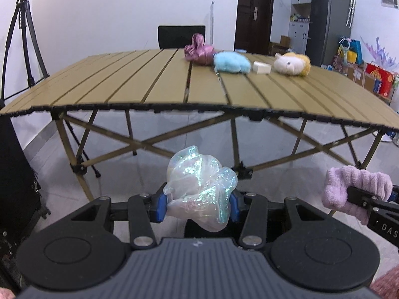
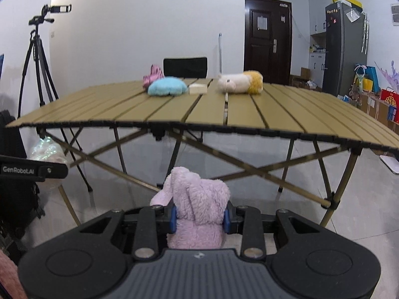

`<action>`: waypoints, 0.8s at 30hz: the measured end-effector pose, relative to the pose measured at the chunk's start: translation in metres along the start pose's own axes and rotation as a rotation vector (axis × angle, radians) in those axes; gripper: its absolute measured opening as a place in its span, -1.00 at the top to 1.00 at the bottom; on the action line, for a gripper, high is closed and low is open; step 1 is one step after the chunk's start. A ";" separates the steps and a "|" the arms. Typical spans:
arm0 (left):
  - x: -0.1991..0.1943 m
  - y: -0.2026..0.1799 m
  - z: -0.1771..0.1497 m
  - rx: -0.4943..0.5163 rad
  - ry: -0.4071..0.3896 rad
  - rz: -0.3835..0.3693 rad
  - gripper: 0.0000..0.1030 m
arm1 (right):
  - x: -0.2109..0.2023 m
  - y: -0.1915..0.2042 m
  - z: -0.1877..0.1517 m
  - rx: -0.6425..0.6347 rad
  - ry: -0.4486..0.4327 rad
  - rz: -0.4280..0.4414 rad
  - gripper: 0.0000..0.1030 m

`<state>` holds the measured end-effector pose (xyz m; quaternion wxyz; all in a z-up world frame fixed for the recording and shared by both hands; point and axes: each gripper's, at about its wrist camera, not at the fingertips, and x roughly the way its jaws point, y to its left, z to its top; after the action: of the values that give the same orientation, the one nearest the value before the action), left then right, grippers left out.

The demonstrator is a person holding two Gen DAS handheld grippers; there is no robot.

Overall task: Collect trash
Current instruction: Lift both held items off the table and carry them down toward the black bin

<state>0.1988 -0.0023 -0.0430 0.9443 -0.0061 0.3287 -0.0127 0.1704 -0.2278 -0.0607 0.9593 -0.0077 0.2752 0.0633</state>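
A crumpled wad of iridescent film [image 1: 200, 189] sits pinched between the blue pads of the left hand-held gripper [image 1: 198, 205], whose jaws are closed in on it from both sides. It hangs in the air in front of the desk [image 1: 174, 84], below the level of the desk's near edge, over the pale floor tiles. To the right of it, the right hand-held gripper [image 2: 199, 218] has its jaws squeezed tight on a fuzzy lilac plush piece [image 2: 198, 204], also held below the near edge of the desk; in the left wrist view the same lilac piece shows at the right margin.

On the far side of the desk lies a row of things: a shiny pink crumpled item [image 1: 198, 49], a fluffy blue toy [image 1: 232, 61] touching it, a small cream block [image 1: 261, 67], and a white-and-yellow plush [image 1: 293, 63]. Behind the desk stands a black chair [image 1: 182, 36]. Left of the desk stands a tripod [image 2: 37, 57].
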 end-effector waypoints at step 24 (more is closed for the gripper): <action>0.064 0.047 -0.055 -0.004 0.254 0.073 0.17 | 0.058 -0.016 -0.052 0.050 0.228 -0.066 0.39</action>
<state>0.2160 0.0425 -0.1262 0.8949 0.0054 0.4456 0.0217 0.1942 -0.2398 -0.1363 0.9231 0.0001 0.3838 0.0236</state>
